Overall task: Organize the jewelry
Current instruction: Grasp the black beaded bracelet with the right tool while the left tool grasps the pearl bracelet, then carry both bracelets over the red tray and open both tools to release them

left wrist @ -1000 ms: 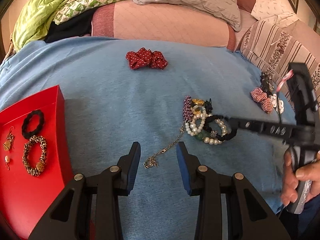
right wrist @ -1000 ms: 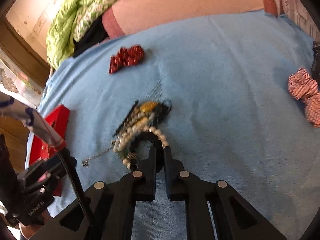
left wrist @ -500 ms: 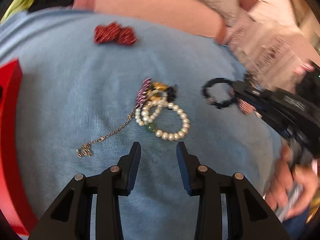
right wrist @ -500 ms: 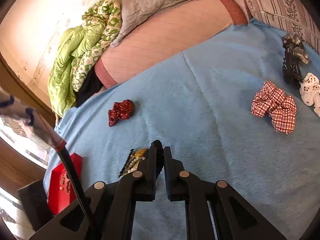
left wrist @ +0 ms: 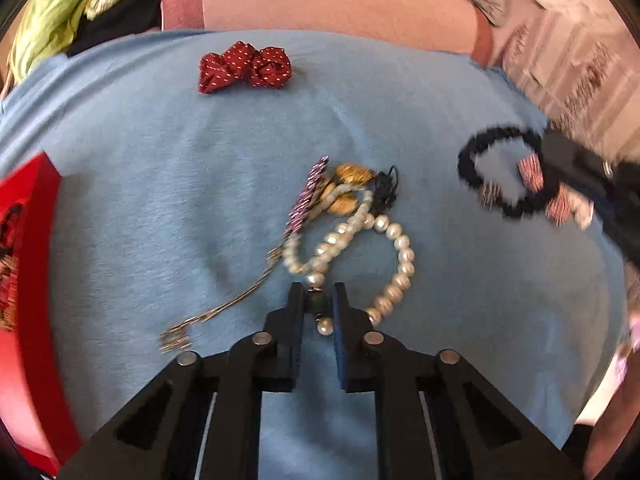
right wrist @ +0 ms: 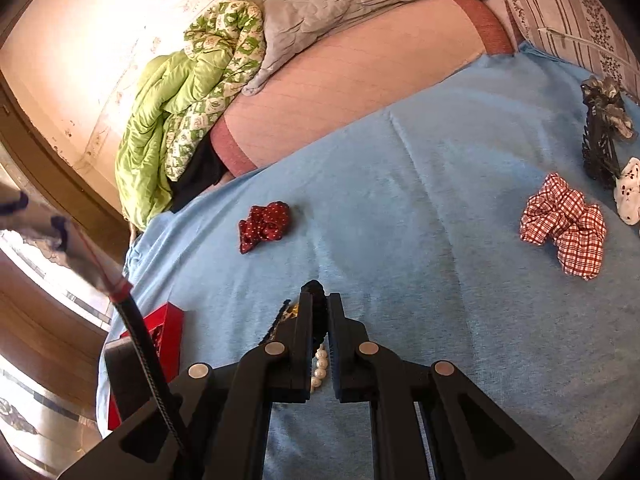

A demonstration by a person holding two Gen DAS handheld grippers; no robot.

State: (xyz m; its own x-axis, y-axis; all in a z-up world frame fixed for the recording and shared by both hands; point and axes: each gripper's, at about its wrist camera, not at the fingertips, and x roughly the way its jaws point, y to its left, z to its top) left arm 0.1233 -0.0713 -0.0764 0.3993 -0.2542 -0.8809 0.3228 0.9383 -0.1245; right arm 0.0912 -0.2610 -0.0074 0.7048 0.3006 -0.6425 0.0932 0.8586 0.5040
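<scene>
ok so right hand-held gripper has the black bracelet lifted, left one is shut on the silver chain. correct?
Not quite. The left hand-held gripper has just closed on the pearl bracelet, not the silver chain, which lies loose on the blue sheet; the left wrist view shows it. The right hand-held gripper does hold the black bracelet up.

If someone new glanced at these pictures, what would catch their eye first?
Probably the pearl bracelet tangled in a jewelry heap mid-blanket, the left gripper pinching its green bead. To its right, the right gripper holds up a black beaded bracelet; a red tray sits far left.
</scene>
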